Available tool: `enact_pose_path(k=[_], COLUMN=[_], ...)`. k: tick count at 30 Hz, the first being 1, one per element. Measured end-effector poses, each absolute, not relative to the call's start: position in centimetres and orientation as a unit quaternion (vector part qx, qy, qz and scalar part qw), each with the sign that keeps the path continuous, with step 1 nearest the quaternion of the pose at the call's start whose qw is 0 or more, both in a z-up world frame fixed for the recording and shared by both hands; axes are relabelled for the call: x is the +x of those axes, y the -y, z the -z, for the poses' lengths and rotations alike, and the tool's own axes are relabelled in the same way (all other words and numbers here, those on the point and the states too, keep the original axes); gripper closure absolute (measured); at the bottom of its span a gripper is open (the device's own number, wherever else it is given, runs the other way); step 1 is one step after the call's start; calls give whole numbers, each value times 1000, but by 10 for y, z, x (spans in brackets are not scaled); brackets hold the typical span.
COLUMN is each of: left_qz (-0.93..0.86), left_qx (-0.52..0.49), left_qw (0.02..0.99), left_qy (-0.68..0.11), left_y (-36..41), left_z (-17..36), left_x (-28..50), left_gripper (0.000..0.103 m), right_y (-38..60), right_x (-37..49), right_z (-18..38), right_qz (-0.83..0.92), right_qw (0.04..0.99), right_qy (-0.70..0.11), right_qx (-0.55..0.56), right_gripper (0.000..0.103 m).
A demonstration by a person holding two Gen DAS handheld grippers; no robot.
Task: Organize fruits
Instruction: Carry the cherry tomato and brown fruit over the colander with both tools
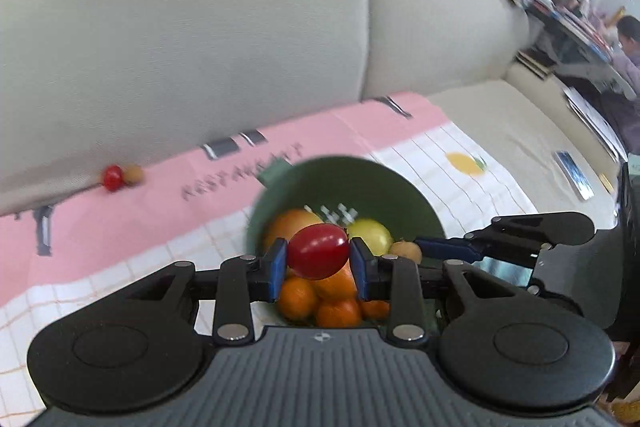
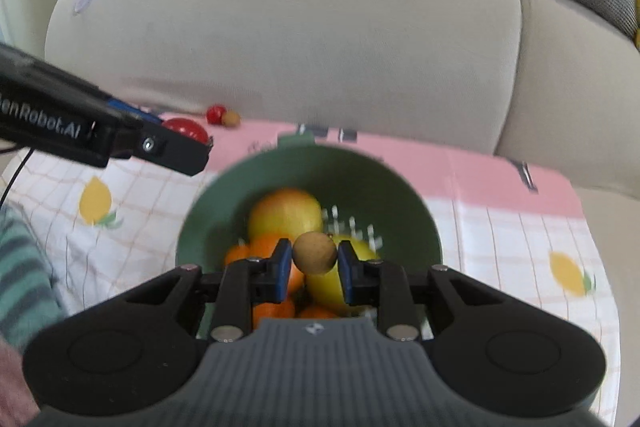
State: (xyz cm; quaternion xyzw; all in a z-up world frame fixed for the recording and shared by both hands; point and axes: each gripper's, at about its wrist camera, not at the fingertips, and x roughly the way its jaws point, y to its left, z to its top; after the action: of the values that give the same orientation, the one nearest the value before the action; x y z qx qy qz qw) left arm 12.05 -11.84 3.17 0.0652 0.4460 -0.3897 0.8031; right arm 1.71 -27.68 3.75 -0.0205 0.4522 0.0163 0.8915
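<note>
My left gripper (image 1: 319, 258) is shut on a red cherry tomato (image 1: 318, 255) and hovers above a green bowl (image 1: 360, 183). Between the pads of my right gripper (image 2: 314, 259) sits a small brown round fruit (image 2: 314, 252), held over the same green bowl (image 2: 360, 179). The bowl holds an apple (image 2: 286, 211), a yellow-green fruit (image 2: 324, 287) and several oranges (image 1: 298, 297). The right gripper's fingers (image 1: 448, 247) show at the right in the left wrist view, with the brown fruit (image 1: 405, 251) at their tip. The left gripper with its tomato (image 2: 186, 131) shows at the left in the right wrist view.
A second red tomato (image 1: 112, 177) and a brown fruit (image 1: 133, 175) lie on the pink-edged cloth (image 1: 120, 227) against the beige sofa back (image 1: 200, 47). A striped sleeve (image 2: 20, 267) is at the lower left of the right wrist view. A seated person (image 1: 628, 43) is far right.
</note>
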Motion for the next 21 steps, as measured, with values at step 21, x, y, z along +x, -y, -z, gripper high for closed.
enact_pose_path(k=[21], left_qz=[366], left_qx=[151], left_qw=[716], left_qy=[-574], left_y=[165], left_z=[30], left_x=[125], left_gripper=[65], right_y=[294], right_x=[20], right_z=[3], right_qz=[-66], right_qw=[830], right_qy=[-543], right_qx=[112], right_gripper=[82])
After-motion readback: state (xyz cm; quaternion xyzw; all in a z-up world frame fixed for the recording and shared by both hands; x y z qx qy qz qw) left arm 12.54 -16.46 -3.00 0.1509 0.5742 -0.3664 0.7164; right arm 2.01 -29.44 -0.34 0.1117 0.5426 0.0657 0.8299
